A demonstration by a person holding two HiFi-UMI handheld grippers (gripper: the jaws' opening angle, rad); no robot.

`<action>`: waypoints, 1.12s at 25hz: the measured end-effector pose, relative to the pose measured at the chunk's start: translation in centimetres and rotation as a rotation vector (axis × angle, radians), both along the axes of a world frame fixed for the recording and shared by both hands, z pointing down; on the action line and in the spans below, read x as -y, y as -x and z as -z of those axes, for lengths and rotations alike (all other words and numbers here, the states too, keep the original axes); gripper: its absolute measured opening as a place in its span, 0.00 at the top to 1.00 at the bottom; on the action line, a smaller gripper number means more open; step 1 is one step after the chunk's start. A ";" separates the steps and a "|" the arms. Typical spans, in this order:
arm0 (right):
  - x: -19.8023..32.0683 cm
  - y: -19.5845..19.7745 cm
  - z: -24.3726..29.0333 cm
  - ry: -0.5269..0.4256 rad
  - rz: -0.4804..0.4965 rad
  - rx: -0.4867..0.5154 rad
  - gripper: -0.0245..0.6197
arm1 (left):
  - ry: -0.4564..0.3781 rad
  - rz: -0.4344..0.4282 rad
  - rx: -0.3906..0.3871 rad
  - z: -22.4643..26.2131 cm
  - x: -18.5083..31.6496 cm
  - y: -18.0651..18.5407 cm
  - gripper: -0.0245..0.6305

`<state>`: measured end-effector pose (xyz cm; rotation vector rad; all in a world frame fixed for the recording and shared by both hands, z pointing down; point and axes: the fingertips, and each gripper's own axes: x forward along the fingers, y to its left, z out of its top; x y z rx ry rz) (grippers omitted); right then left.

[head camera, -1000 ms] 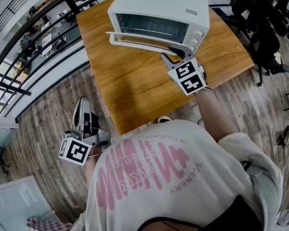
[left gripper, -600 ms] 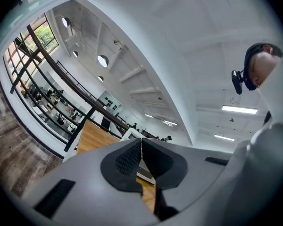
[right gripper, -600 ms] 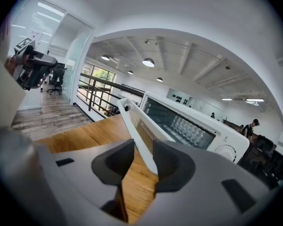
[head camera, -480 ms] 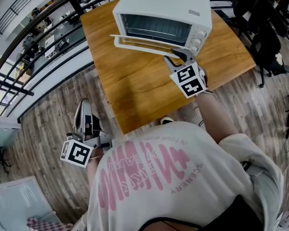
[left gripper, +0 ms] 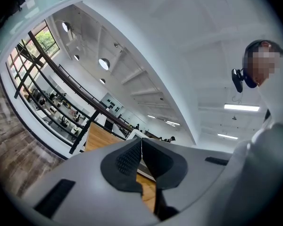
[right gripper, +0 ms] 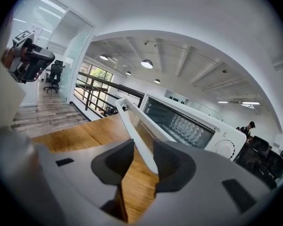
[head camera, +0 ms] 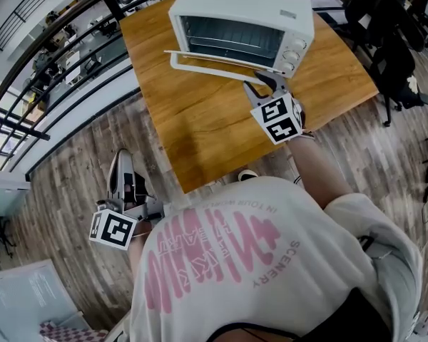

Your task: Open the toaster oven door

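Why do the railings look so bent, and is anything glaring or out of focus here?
Head view: the wide lens bows the railing and table edges; light is even, shadows soft. Left gripper view: black rounded corners, and the ceiling light strip glares. Right gripper view: the toaster oven door looks sharp, the close pads slightly soft.

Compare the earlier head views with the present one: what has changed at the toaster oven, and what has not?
The toaster oven door has swung further down, baring more of the inside. The right gripper stays shut on the door's front edge, near its right end. The toaster oven keeps its place on the table; the left gripper stays shut, low over the floor.
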<state>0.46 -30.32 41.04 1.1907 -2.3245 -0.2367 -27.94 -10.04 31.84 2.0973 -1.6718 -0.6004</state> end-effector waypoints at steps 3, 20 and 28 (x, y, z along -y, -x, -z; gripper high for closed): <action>-0.1 -0.1 0.1 -0.009 -0.014 0.011 0.75 | -0.006 -0.001 0.000 0.3 -0.3 0.1 0.93; -1.3 0.5 -1.4 -0.029 -0.053 0.013 0.75 | -0.002 0.014 -0.013 -0.4 -1.5 1.3 0.93; -2.4 0.9 -2.8 -0.006 -0.043 -0.014 0.75 | 0.002 0.015 -0.009 -0.5 -2.0 1.6 0.93</action>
